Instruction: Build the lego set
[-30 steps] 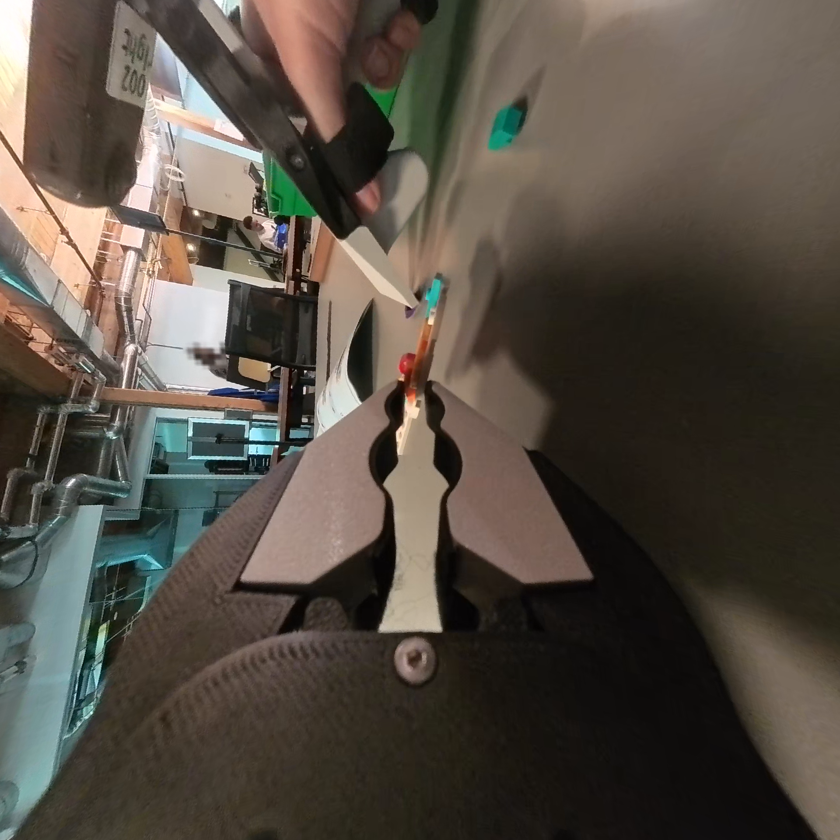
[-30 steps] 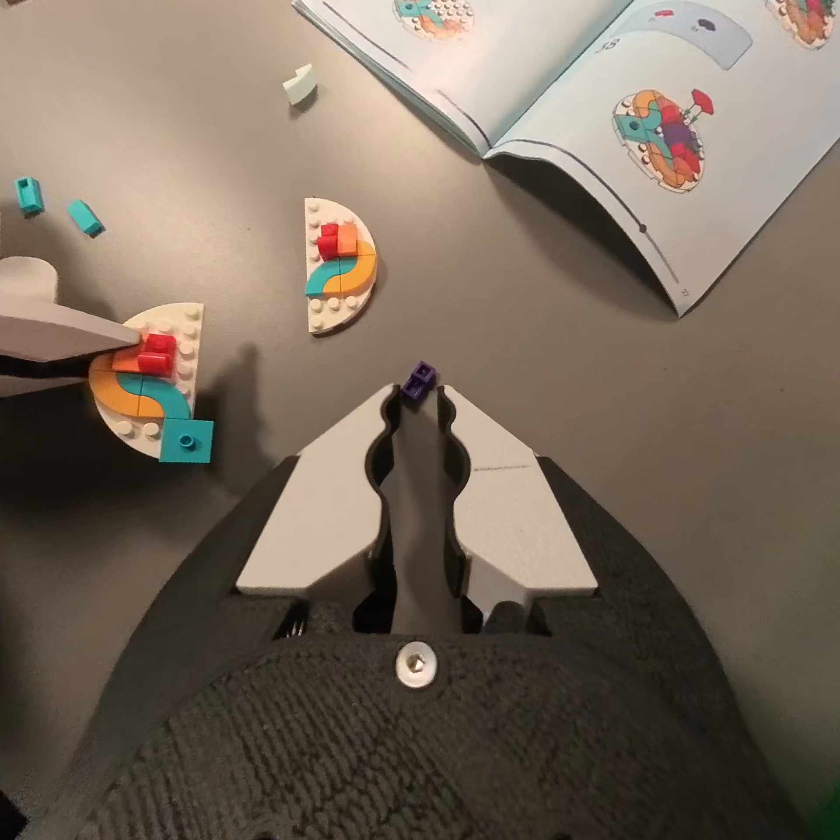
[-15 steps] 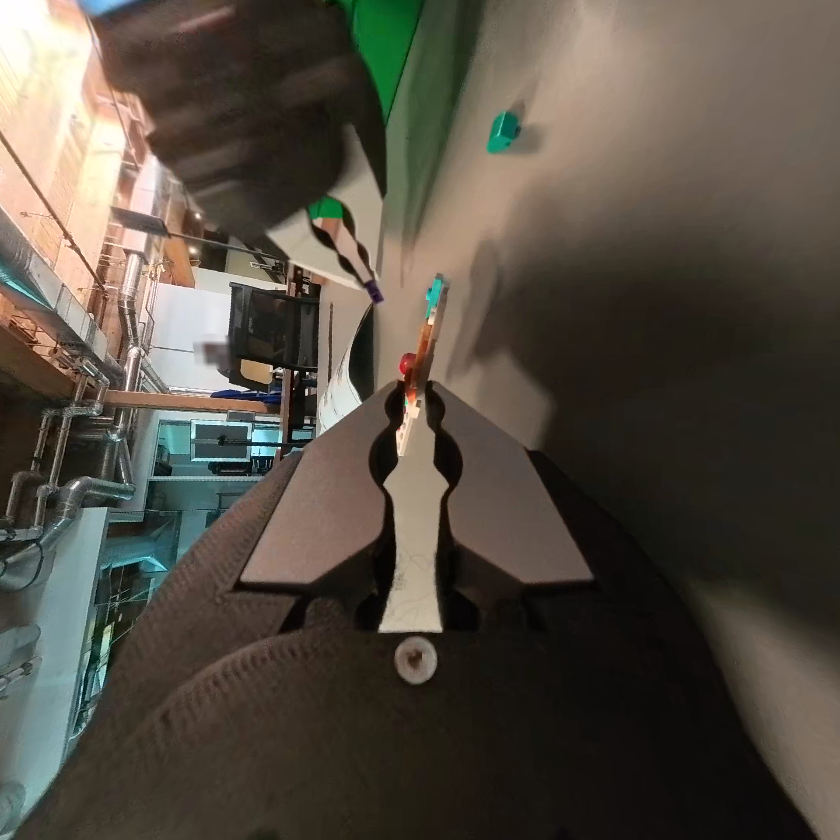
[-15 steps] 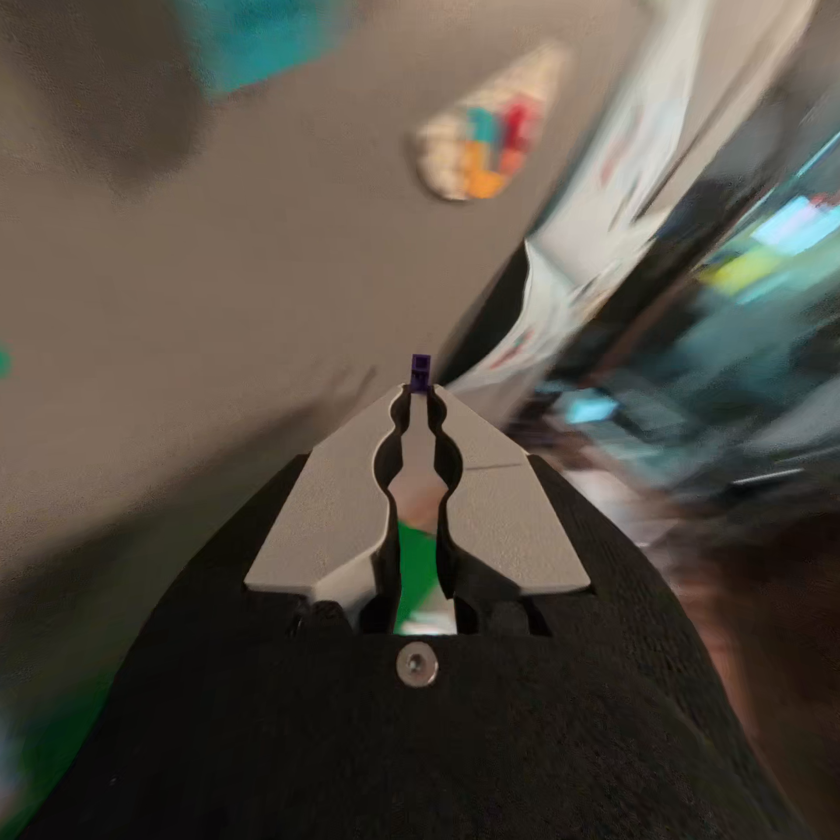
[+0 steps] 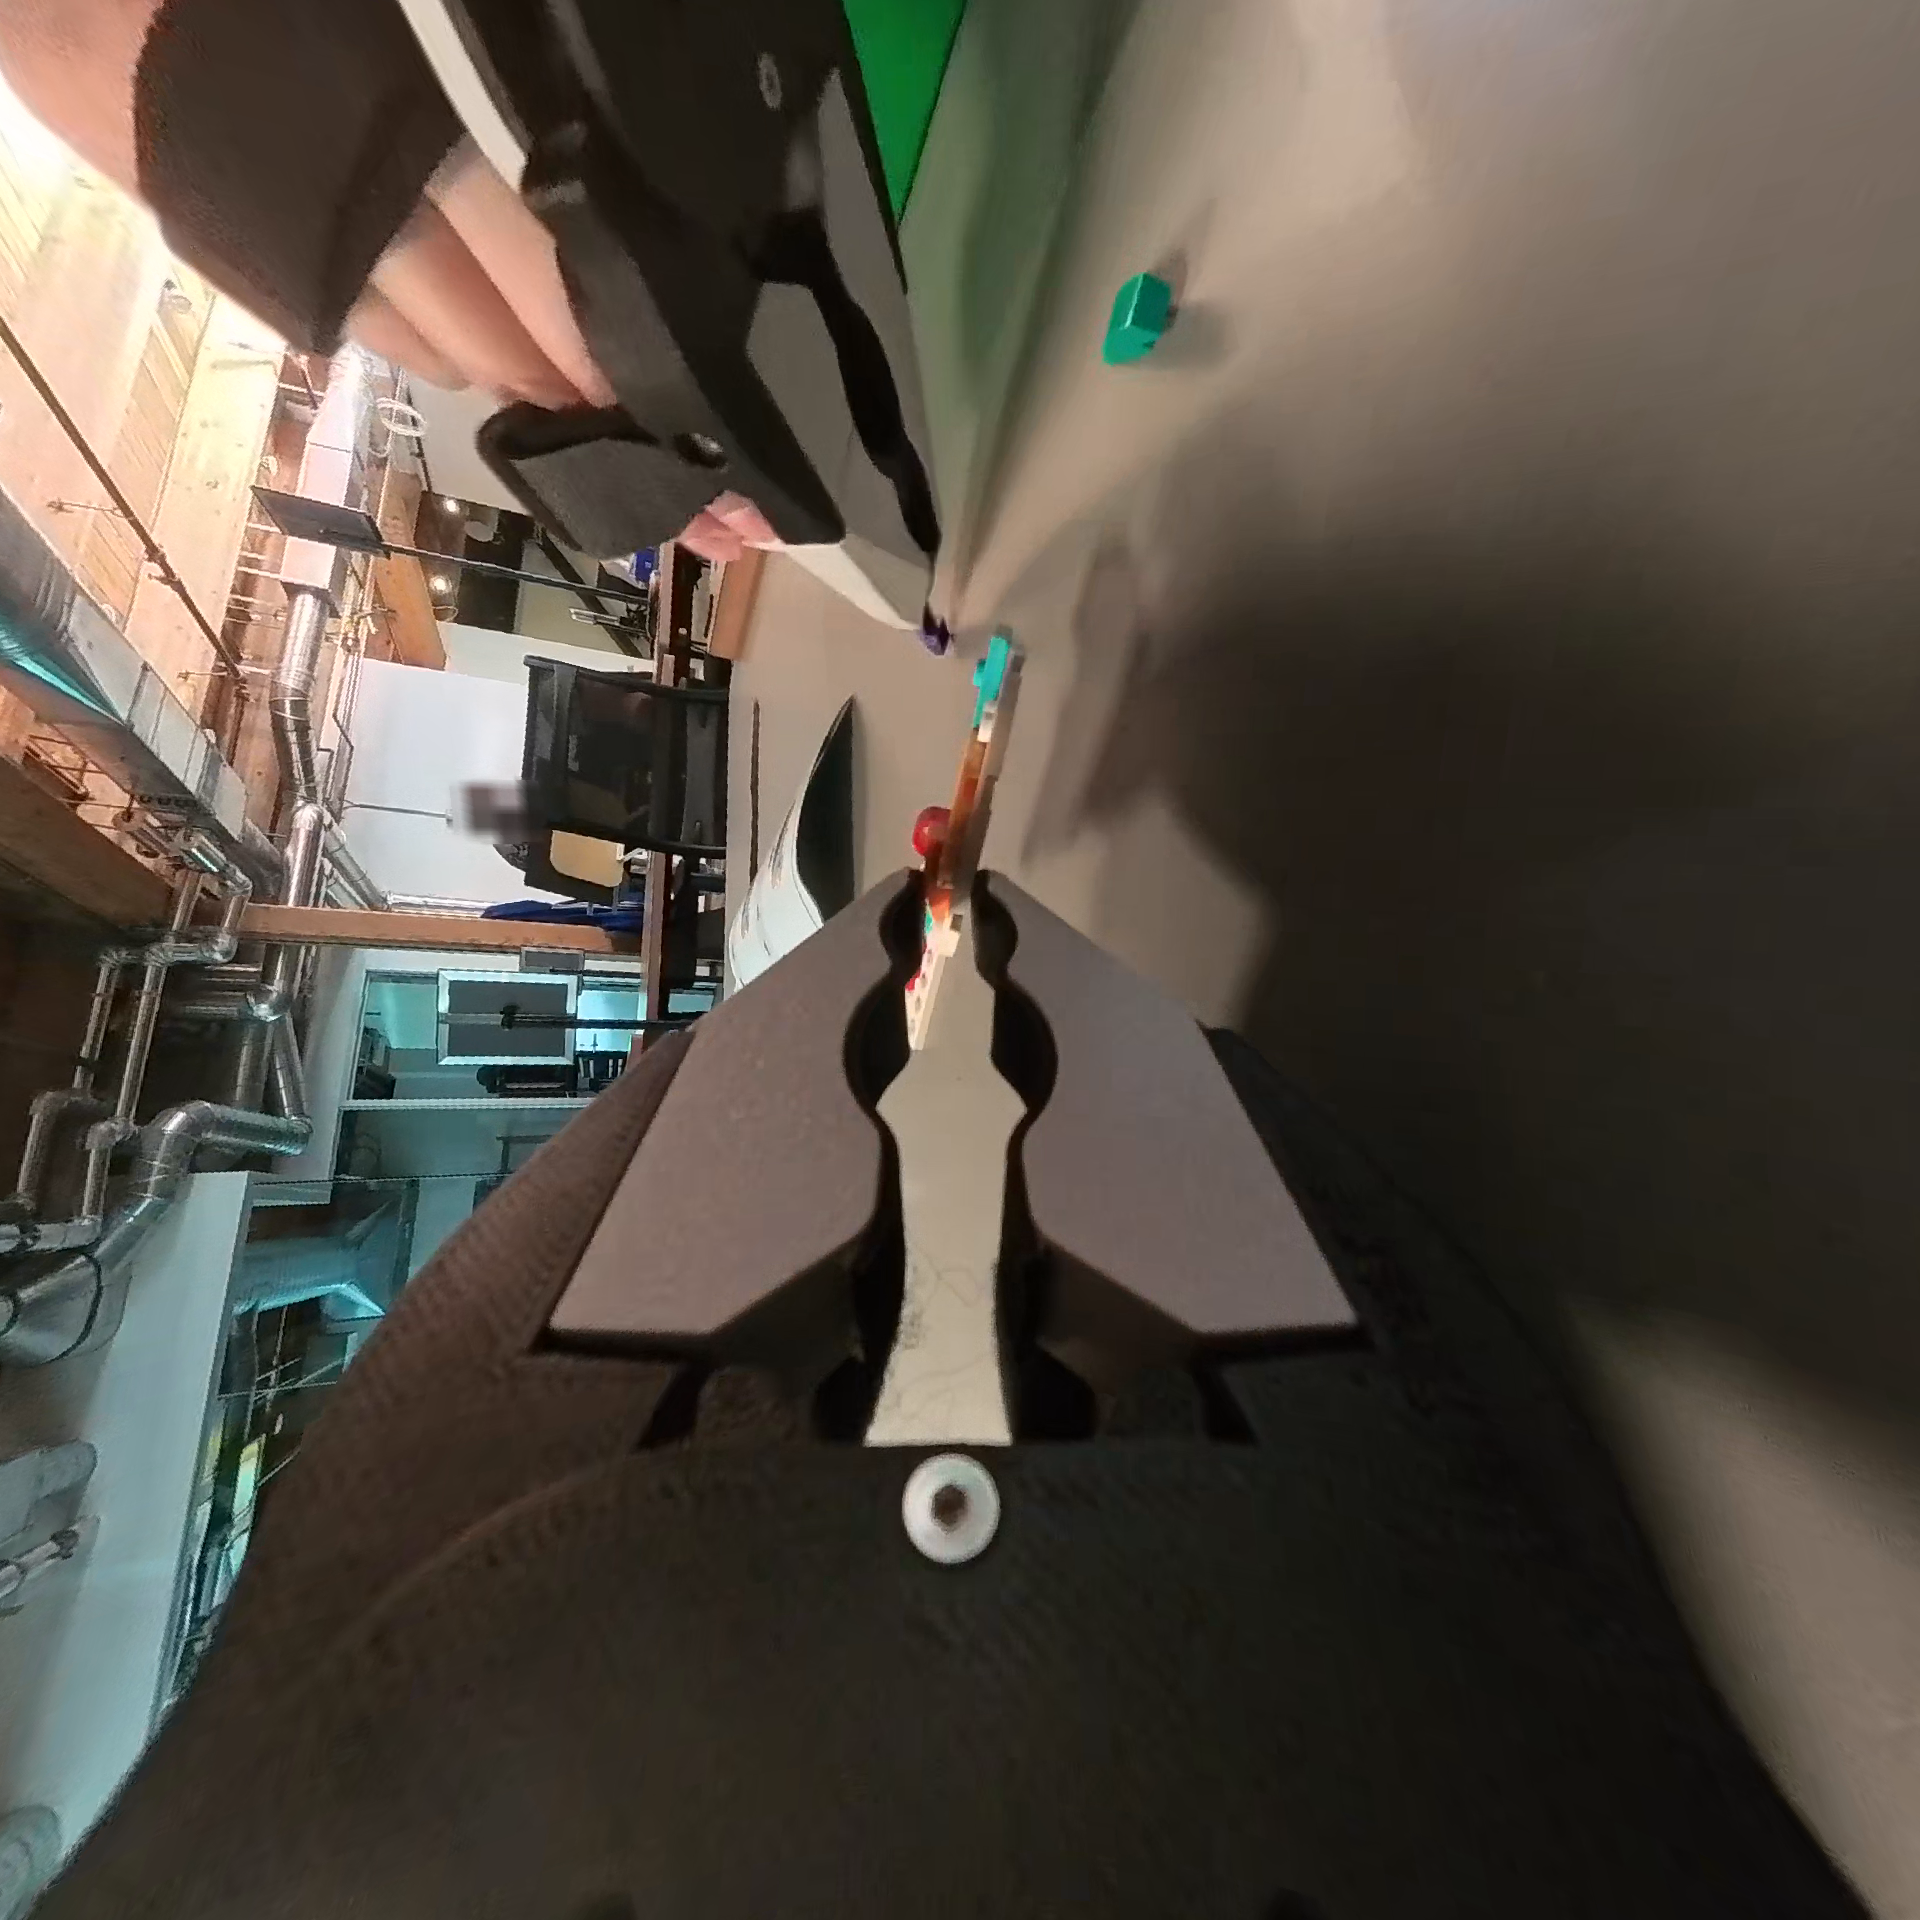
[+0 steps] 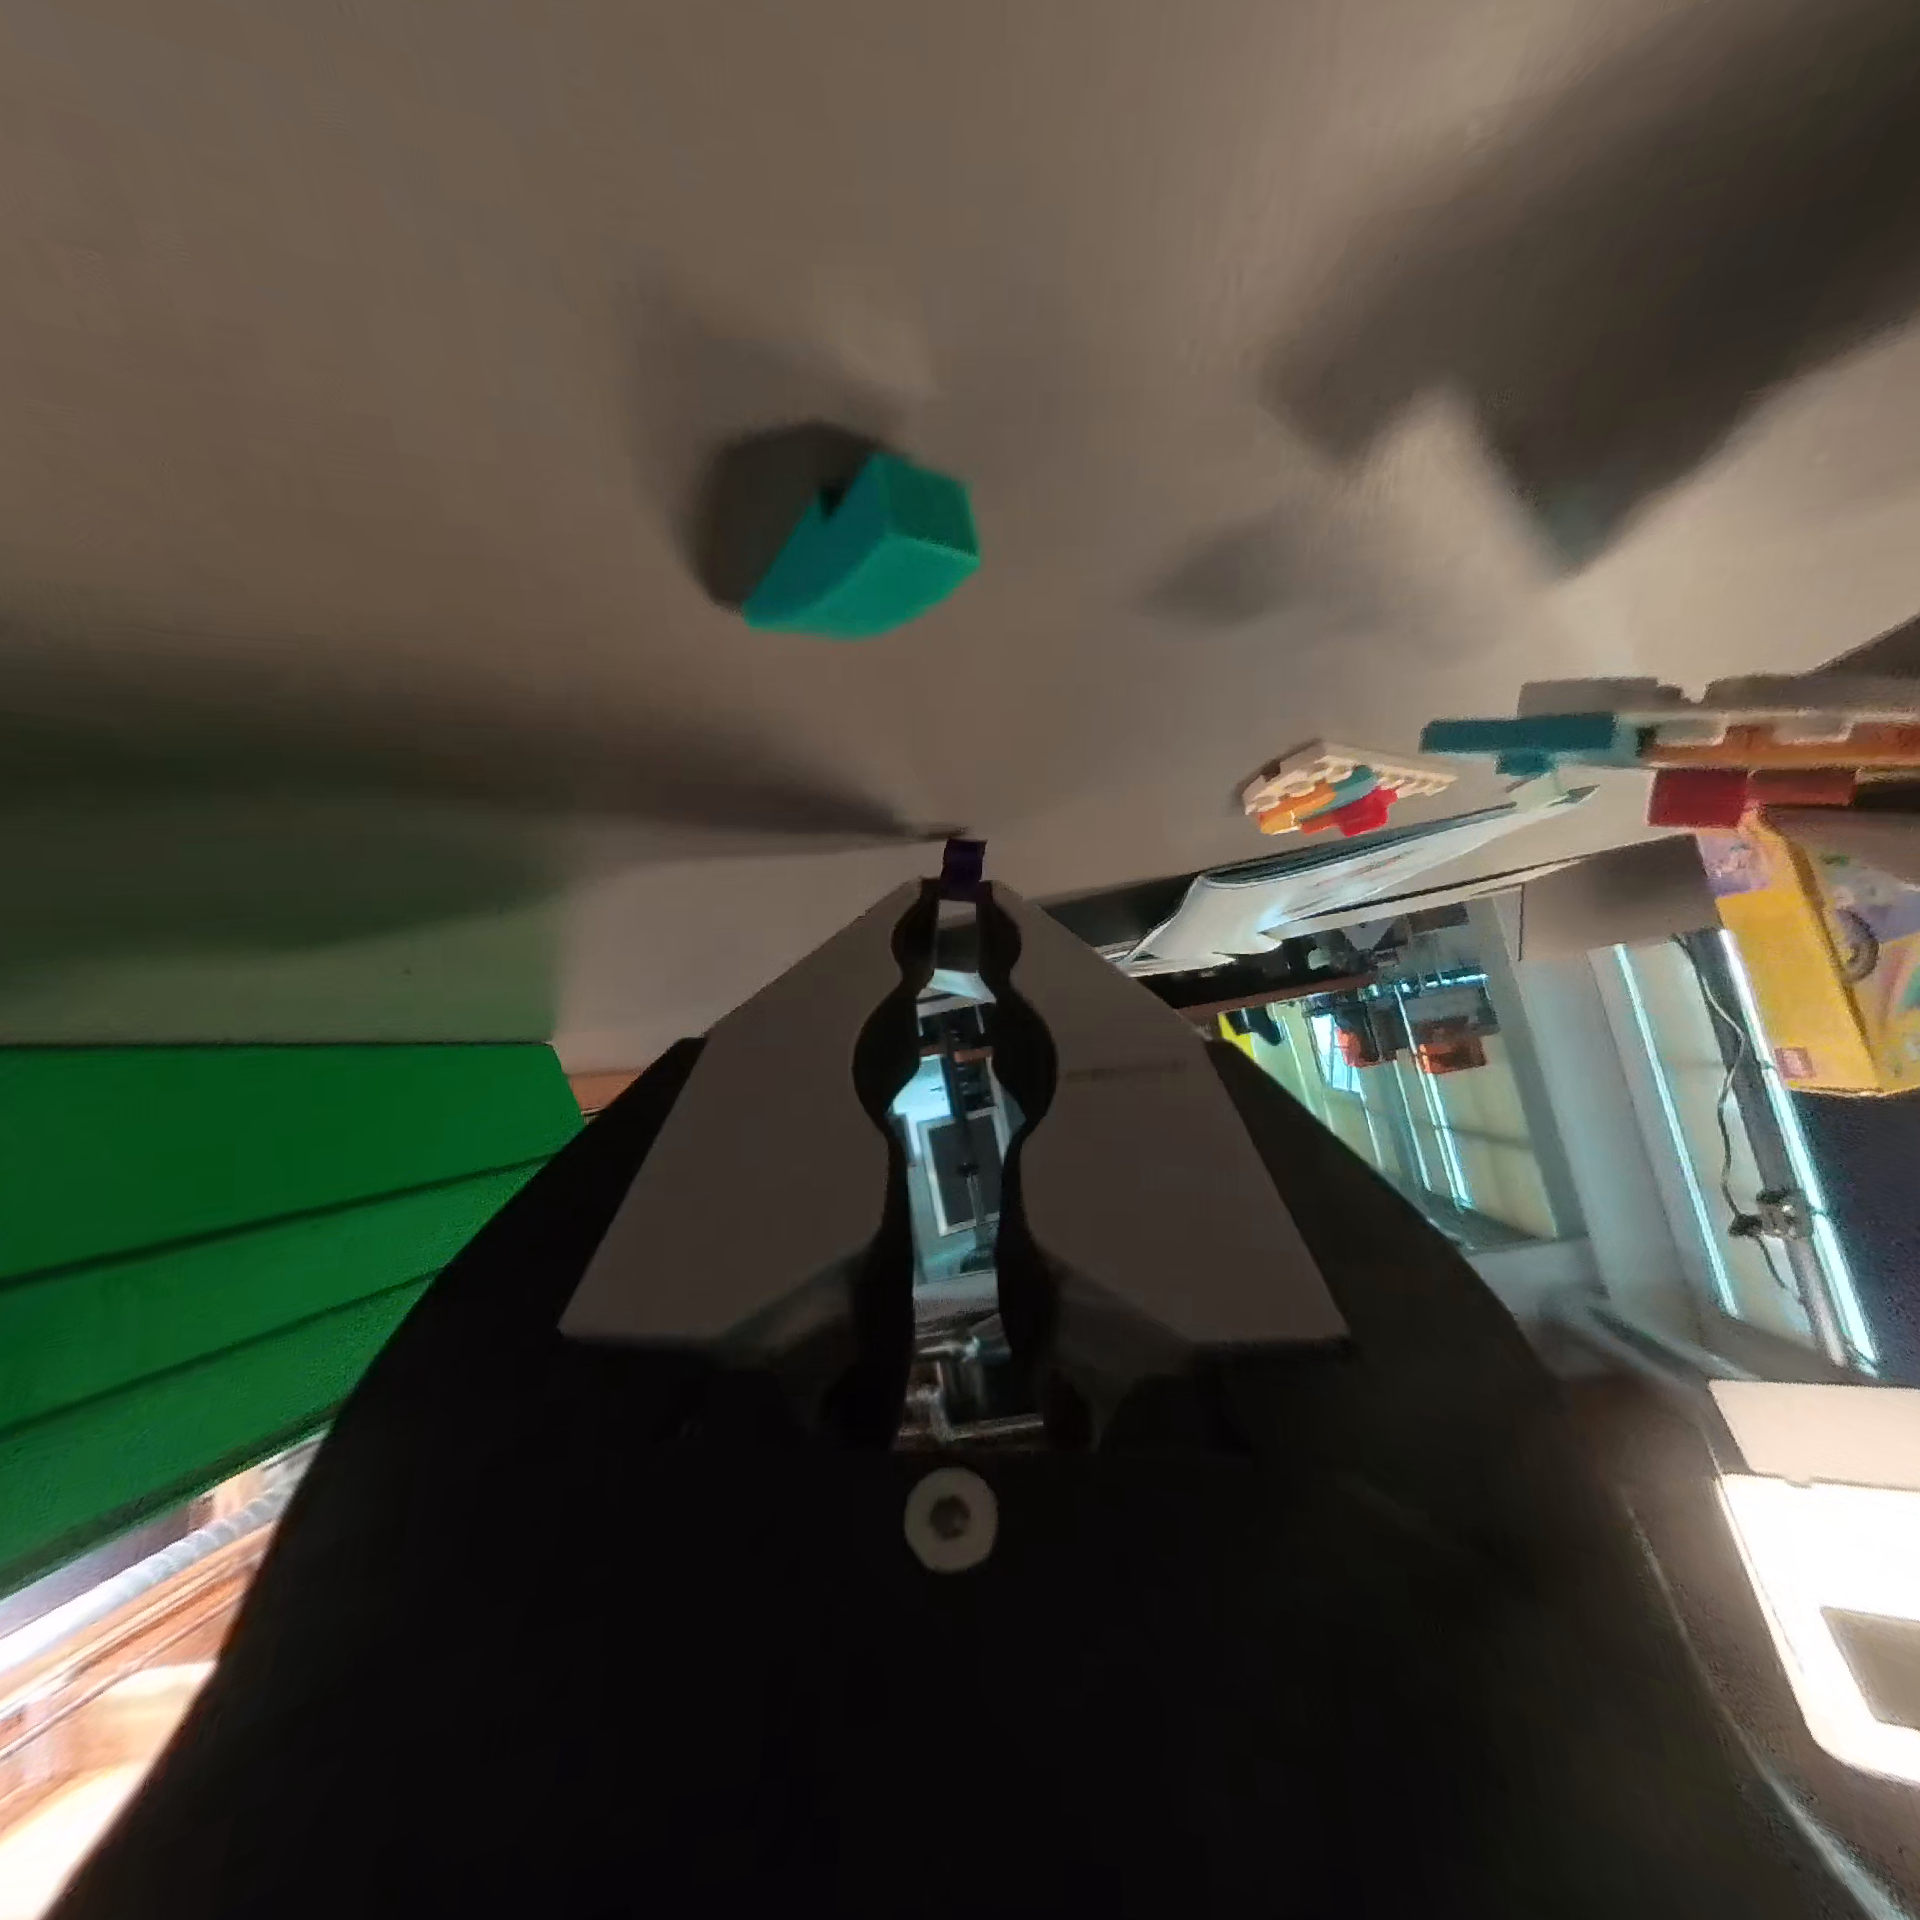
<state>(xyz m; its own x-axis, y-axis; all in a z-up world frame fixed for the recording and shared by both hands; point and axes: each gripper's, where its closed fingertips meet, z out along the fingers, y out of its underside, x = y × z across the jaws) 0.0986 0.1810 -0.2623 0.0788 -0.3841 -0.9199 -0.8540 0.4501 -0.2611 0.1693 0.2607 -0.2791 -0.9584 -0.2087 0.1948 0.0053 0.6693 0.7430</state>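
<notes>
My left gripper (image 5: 951, 883) is shut on the edge of a white half-round plate (image 5: 977, 790) that carries orange, teal and red pieces. I see the plate edge-on, held just off the grey table (image 5: 1455, 520). My right gripper (image 6: 958, 888) is shut on a small purple brick (image 6: 961, 860) at its tips. In the left wrist view that brick (image 5: 938, 636) hangs just left of the plate's far teal end. The held plate also shows at the right edge of the right wrist view (image 6: 1714, 743). A second half-round plate (image 6: 1340, 790) lies on the table.
A loose teal brick (image 6: 868, 551) lies on the table close ahead of the right gripper; it also shows in the left wrist view (image 5: 1138, 322). An open instruction booklet (image 6: 1330, 878) lies beyond the second plate. A green bin (image 6: 208, 1195) stands at the left. A yellow box (image 6: 1829, 935) stands at the right. The left gripper's tips are roughly 11 centimeters from the right gripper's.
My right gripper has swung from looking down at the table to a low sideways pose and brought the purple brick close to the held plate. The left gripper has stayed still.
</notes>
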